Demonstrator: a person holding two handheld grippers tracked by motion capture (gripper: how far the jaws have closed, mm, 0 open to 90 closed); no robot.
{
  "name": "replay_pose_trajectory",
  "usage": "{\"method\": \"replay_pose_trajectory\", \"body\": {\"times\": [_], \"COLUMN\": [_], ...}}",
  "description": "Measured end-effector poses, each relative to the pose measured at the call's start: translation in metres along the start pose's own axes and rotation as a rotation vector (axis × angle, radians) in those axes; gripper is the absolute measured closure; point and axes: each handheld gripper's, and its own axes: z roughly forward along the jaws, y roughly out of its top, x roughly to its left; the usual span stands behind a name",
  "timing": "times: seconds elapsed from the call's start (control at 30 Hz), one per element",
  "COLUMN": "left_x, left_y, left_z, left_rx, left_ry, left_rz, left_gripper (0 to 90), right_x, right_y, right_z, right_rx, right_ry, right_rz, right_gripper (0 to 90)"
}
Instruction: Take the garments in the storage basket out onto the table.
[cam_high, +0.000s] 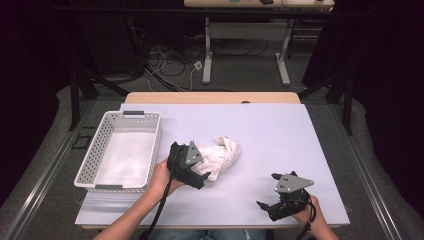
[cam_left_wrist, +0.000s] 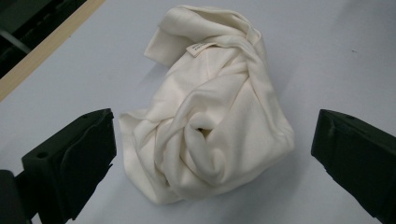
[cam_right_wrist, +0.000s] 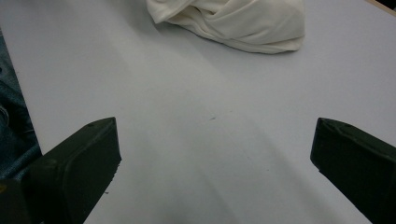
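Note:
A crumpled cream-white cloth (cam_high: 223, 154) lies in a heap near the middle of the pale table (cam_high: 272, 132). My left gripper (cam_high: 200, 171) hovers at the cloth's left end, held by a hand. In the left gripper view its jaws stand wide apart, one on each side of the cloth (cam_left_wrist: 210, 112), and neither pad touches it; a small label shows near the top of the heap. My right gripper (cam_high: 267, 190) rests at the front right of the table, open with bare tabletop between its jaws (cam_right_wrist: 215, 140). The cloth (cam_right_wrist: 243, 21) lies well beyond it.
A white plastic basket (cam_high: 89, 165) with latticed walls stands at the table's left side, with nothing in it. Behind the table, cables lie on the floor under another desk (cam_high: 245, 35). The table's front edge runs just under both hands.

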Motion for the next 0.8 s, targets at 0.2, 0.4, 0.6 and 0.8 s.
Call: {"method": "replay_pose_trajectory", "body": {"times": [0.2, 0.4, 0.6, 0.8], "left_x": [-0.005, -0.012, -0.017, -0.015], "left_y": [-0.007, -0.015, -0.029, -0.040], "left_z": [-0.014, -0.029, -0.042, -0.053], "left_rx": [-0.005, -0.014, -0.023, -0.026], "left_ry": [-0.004, 0.003, 0.012, 0.009], "left_rz": [0.000, 0.013, -0.012, -0.041], "left_gripper": [0.0, 0.0, 0.0, 0.0], "right_x": [0.000, 0.000, 0.000, 0.001], "right_y": [0.000, 0.000, 0.000, 0.000], "right_z": [0.000, 0.000, 0.000, 0.001], "right_rx": [0.002, 0.003, 0.002, 0.004], "right_ry": [0.000, 0.002, 0.006, 0.000], "right_rz": [0.000, -0.005, -0.008, -0.009], "right_gripper": [1.3, 1.3, 1.3, 1.3]}}
